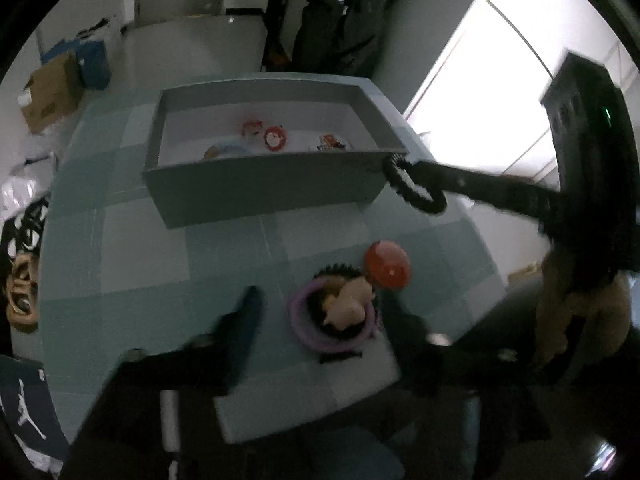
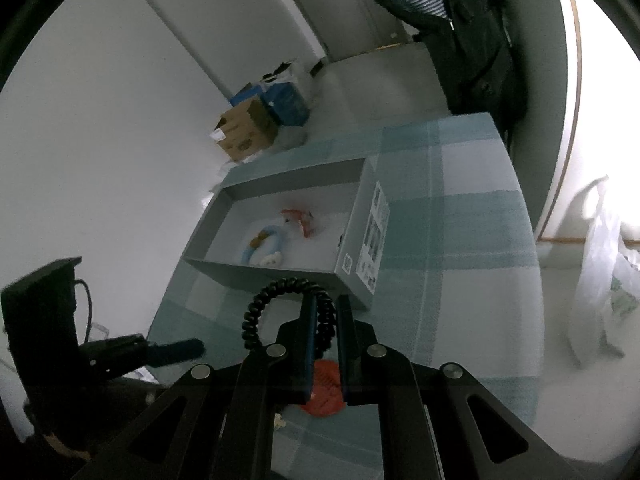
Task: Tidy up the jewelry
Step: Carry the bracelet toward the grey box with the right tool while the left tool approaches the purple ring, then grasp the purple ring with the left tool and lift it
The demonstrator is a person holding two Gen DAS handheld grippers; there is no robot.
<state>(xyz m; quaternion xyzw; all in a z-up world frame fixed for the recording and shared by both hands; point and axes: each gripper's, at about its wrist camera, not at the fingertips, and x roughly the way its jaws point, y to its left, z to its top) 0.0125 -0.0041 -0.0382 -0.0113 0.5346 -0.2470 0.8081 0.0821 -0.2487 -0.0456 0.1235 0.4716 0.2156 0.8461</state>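
Note:
An open grey box (image 1: 260, 184) (image 2: 264, 278) stands on the check tablecloth (image 1: 140, 248). Inside it lie red-and-white pieces (image 1: 275, 138) and a blue ring (image 2: 264, 244). My right gripper (image 2: 326, 308) is shut on a black spiral hair tie (image 2: 276, 288) (image 1: 414, 184), which hangs just off the box's near right corner. My left gripper (image 1: 324, 316) is open. Between its fingers (image 1: 248, 312) sits a small pile: a purple ring (image 1: 320, 340), a black spiral tie and a beige piece (image 1: 348, 300). The pads do not press on it. A red round piece (image 1: 388, 264) (image 2: 324, 396) lies beside the pile.
On the floor beyond the table stand a cardboard box (image 1: 52, 96) (image 2: 248, 132) and a blue box (image 1: 94, 64). A dark coat (image 1: 340, 12) hangs behind the table. A white plastic bag (image 2: 600, 272) sits off the table's right edge. A tan sleeve (image 1: 580, 312) holds the right gripper.

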